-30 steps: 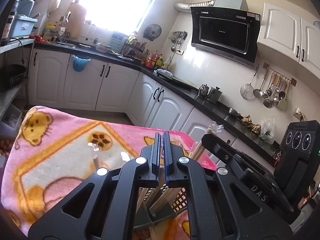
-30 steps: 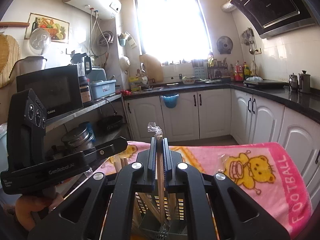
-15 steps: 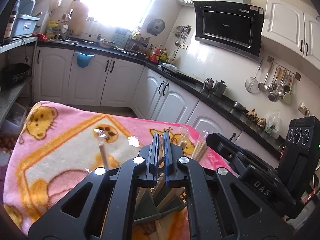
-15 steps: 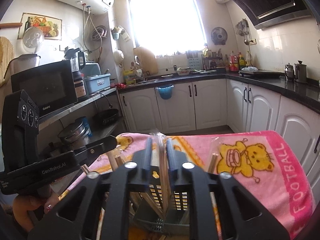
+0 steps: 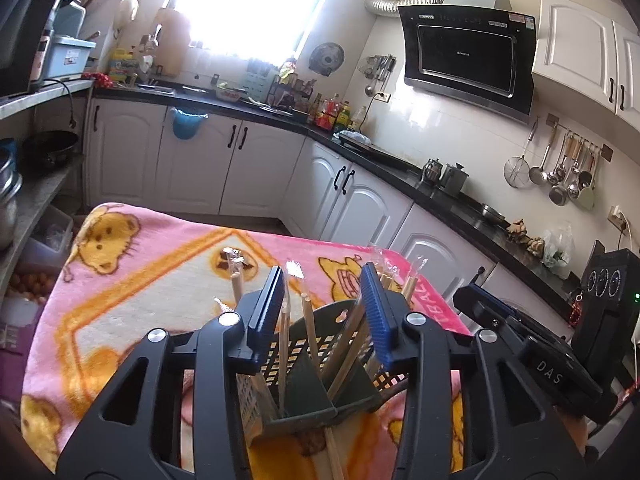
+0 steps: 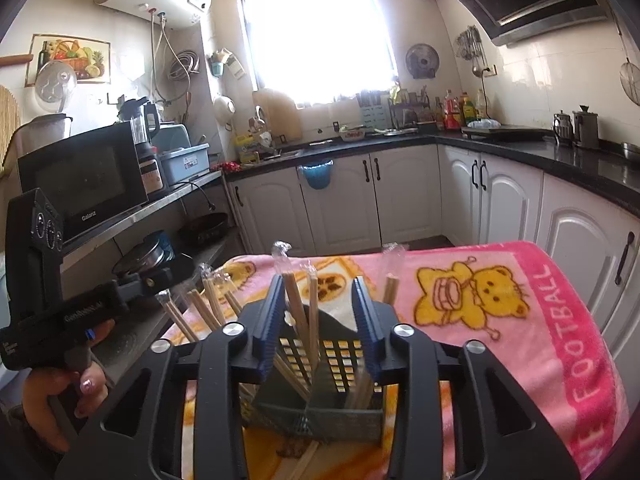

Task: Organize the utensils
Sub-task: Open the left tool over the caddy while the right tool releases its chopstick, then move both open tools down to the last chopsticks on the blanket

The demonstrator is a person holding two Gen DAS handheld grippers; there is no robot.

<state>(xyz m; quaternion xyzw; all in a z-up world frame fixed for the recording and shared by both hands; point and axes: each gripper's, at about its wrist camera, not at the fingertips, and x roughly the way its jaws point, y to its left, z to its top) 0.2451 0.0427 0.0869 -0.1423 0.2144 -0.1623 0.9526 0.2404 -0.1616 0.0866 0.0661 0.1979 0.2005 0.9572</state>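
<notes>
Black L tool (image 5: 326,312) & R tool (image 6: 320,320) both spread, over chopstick basket (image 6: 340,360), pink blanket (image 6: 560,320) under.

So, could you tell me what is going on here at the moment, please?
A person is sorting wrapped chopsticks into a dark slotted utensil basket that stands on a pink bear-print blanket. Both the left tool and the right tool hang open just above the basket, gripping nothing. Several chopsticks stand upright or lean in its compartments, and at least one lies on the blanket beside the basket.
</notes>
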